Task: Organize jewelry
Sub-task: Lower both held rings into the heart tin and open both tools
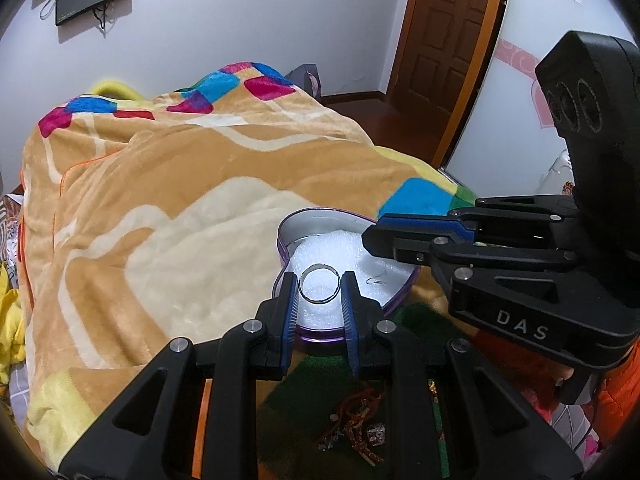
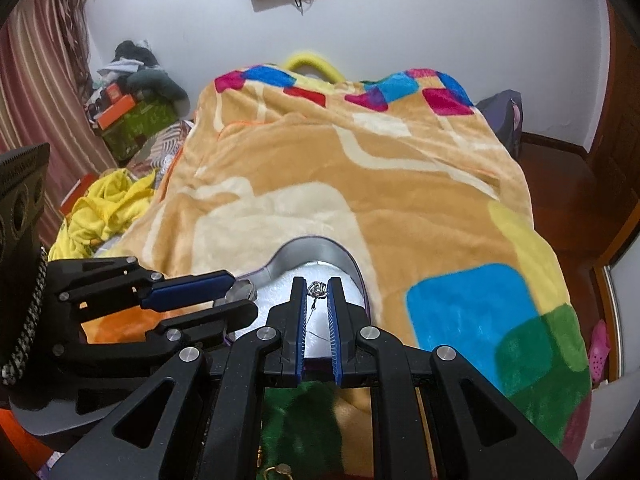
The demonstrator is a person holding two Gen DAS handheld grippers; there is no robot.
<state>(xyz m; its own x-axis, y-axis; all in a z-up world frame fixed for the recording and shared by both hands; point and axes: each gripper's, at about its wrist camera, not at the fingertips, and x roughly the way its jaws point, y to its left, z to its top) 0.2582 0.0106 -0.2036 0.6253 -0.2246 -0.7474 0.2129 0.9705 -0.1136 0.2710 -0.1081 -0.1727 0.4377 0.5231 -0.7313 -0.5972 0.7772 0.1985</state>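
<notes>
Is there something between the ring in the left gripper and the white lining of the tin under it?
Nothing visible. The ring hangs over bare lining in the tin; the right gripper is off to the side.

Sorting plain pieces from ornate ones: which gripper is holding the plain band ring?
The left gripper: its ring is a smooth silver band, while the right gripper pinches a small ornate pendant.
</notes>
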